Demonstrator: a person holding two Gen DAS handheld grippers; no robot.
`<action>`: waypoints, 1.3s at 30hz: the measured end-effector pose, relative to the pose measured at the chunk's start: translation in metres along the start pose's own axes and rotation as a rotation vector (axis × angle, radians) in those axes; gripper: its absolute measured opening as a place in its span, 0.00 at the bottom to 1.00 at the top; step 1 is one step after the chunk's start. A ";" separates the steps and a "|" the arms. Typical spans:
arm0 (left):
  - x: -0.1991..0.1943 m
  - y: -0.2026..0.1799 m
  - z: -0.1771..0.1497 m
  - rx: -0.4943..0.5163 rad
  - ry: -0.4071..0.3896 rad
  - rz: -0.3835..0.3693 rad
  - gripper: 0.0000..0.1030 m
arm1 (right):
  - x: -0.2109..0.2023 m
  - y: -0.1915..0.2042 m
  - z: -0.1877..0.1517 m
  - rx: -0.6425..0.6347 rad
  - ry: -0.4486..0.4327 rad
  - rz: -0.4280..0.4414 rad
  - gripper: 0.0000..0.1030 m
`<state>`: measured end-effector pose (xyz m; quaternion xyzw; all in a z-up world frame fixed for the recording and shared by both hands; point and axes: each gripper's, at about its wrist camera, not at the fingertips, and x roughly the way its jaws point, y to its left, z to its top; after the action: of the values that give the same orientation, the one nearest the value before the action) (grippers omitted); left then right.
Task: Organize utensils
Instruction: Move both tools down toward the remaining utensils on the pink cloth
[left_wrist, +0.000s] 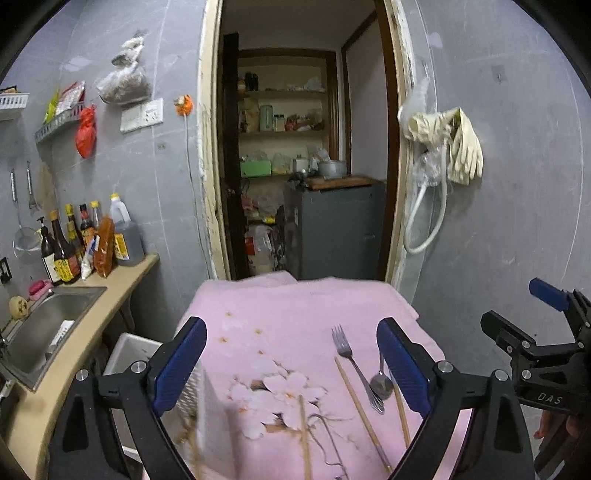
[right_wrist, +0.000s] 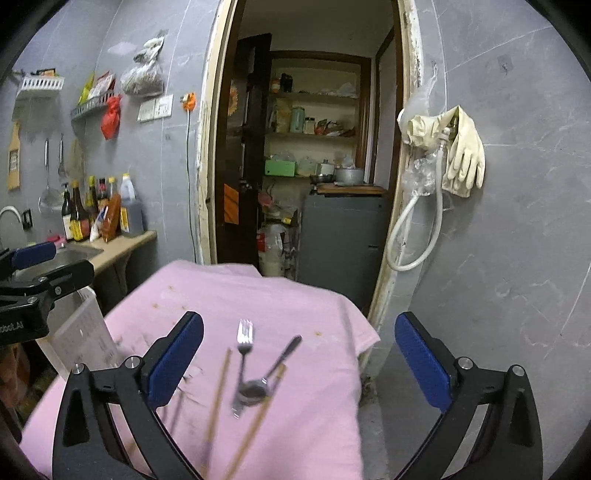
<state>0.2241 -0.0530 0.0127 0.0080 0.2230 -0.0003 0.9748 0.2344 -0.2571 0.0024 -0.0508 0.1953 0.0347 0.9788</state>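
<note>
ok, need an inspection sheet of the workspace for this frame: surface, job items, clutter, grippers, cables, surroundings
surface: pink floral cloth covering the table, some small stains.
job's things: fork, spoon lying across it, wooden chopsticks either side.
clutter: white perforated basket at the table's left edge.
grippers: left gripper and right gripper both open, nothing between the pads.
cables: white cord hanging from an orange wall plug; white hose by the doorway.
surroundings: sink, sauce bottles, rubber gloves, pantry shelves through the doorway.
</note>
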 end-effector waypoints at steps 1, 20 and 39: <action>0.004 -0.004 -0.002 0.001 0.010 0.002 0.91 | 0.003 -0.004 -0.003 -0.004 0.006 0.004 0.99; 0.102 -0.032 -0.079 -0.027 0.306 0.093 0.90 | 0.105 -0.034 -0.092 0.030 0.267 0.215 0.99; 0.135 -0.013 -0.117 -0.126 0.477 0.091 0.42 | 0.155 0.002 -0.124 0.101 0.430 0.344 0.74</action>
<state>0.2949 -0.0640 -0.1518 -0.0429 0.4456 0.0594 0.8922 0.3298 -0.2621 -0.1716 0.0260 0.4056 0.1790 0.8960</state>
